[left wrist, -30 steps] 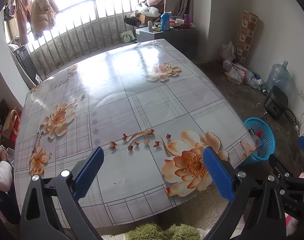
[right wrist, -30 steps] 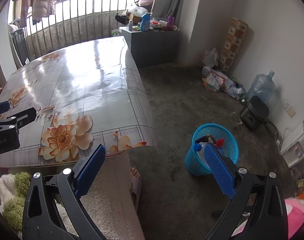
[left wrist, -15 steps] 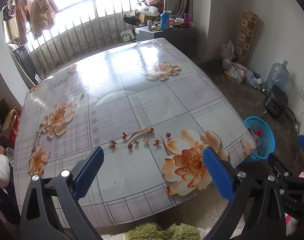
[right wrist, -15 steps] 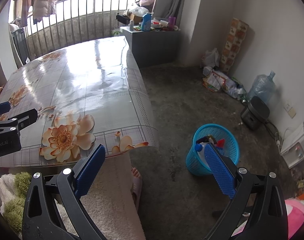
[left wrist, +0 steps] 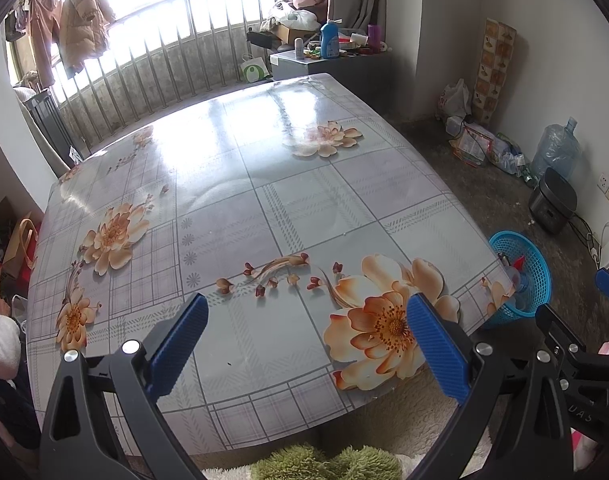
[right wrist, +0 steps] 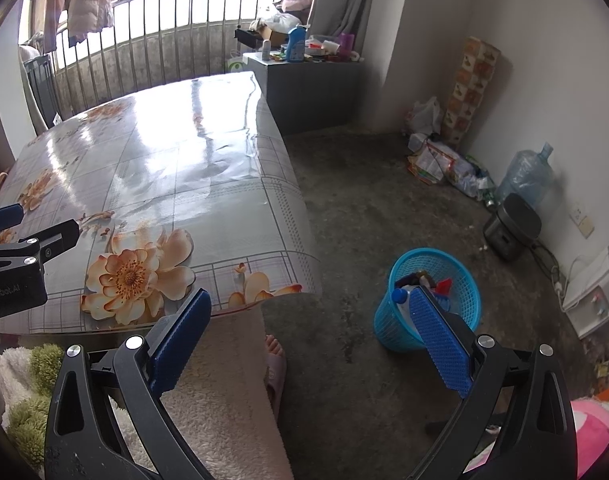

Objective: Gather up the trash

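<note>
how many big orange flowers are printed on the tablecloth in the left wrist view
4. One between the gripper's fingers near the front edge, one at the left middle, a smaller one at the front left, and a pale one far right. Glare may hide fainter ones at the back.

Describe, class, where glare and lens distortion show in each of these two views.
Left wrist view: window light washes out the far half of the table, and the fisheye bows the railing and darkens the corners. Right wrist view: glare streaks the tablecloth's far end, while the blue basket on the floor stays evenly lit and sharp; straight walls curve near the edges.
</note>
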Demonstrator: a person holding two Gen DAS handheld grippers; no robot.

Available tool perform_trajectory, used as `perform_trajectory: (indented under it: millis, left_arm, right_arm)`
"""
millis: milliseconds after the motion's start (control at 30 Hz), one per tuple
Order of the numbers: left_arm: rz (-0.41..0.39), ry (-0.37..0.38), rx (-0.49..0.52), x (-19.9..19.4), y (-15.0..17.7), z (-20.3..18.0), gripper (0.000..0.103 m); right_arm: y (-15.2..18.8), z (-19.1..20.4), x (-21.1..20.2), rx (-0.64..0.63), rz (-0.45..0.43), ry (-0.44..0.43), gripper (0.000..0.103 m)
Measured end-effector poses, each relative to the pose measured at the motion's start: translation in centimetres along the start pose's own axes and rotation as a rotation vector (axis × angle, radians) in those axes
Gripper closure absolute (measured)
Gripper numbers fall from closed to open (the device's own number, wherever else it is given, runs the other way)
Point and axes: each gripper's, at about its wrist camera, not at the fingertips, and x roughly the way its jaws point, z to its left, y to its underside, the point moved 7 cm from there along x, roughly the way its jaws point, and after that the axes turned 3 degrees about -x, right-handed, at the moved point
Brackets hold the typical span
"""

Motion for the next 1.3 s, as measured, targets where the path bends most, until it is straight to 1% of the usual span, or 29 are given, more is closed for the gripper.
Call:
perform_trajectory:
  millis: [867,1300]
  left_arm:
    - [0.009,0.003,0.009,0.4,0.1,0.2,0.006]
    - [0.013,0.006,0.012,0.5,0.1,0.2,0.006]
  right_arm:
    - [-0.1,0.3,0.1,0.000,-0.001,-0.003,0.008]
    - [0.0,1.1,0.3,-0.003,0.003,-0.010,0.008]
